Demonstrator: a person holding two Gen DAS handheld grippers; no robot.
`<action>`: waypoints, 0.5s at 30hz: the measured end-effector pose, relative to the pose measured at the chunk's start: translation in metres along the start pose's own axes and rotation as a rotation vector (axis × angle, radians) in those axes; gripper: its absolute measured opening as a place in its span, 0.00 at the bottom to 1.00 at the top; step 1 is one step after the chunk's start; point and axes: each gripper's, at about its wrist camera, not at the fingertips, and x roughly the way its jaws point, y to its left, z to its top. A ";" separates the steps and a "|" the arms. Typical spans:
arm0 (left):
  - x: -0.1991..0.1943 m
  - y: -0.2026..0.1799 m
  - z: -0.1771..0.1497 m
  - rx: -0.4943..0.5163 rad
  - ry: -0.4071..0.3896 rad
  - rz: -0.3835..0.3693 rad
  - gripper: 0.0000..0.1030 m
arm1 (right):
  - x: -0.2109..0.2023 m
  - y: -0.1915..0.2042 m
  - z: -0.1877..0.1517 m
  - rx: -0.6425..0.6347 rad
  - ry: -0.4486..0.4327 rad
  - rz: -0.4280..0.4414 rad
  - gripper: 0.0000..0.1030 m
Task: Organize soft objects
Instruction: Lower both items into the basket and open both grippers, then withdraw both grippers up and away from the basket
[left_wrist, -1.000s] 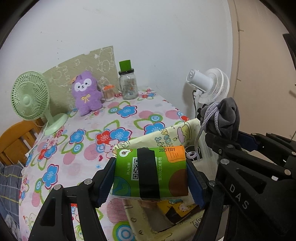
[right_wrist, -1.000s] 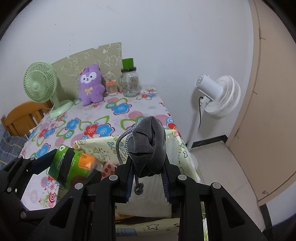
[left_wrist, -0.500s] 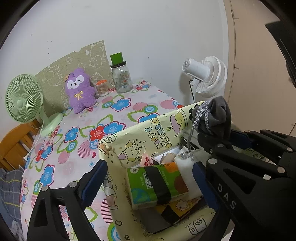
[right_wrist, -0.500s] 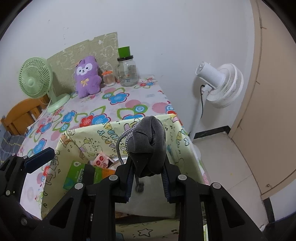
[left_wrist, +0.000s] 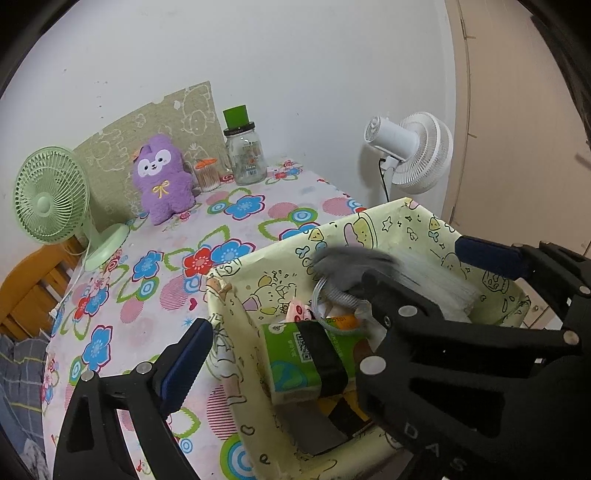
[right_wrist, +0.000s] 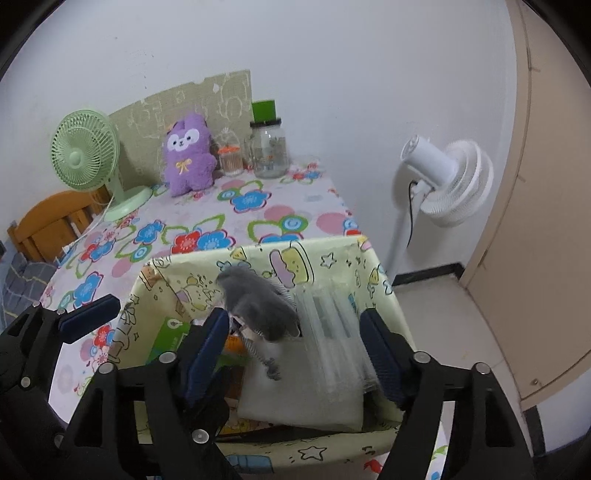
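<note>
Grey pouch (right_wrist: 258, 306) — soft, rumpled, corded — motion-blurred.

A home: floral tablecloth (left_wrist: 258, 221), plush toy (left_wrist: 162, 179), desk fan (left_wrist: 51, 195).

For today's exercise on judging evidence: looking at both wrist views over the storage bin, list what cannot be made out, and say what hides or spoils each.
- Grey pouch, both views: motion-blurred, so whether it has landed is unclear; the right gripper is opening around it.
- Bin bottom, left view: covered by the tissue pack and the right gripper's arm.
- Tissue pack print: too small.
- Wooden chair: cut off by the edge.
</note>
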 end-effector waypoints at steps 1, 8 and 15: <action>-0.001 0.001 -0.001 -0.002 -0.003 -0.001 0.94 | -0.001 0.001 0.000 -0.002 -0.001 -0.003 0.77; -0.011 0.009 -0.006 -0.013 -0.023 -0.007 0.96 | -0.008 0.008 -0.001 -0.003 -0.007 -0.019 0.84; -0.021 0.018 -0.012 -0.025 -0.039 -0.008 0.98 | -0.019 0.021 -0.003 -0.018 -0.024 -0.030 0.86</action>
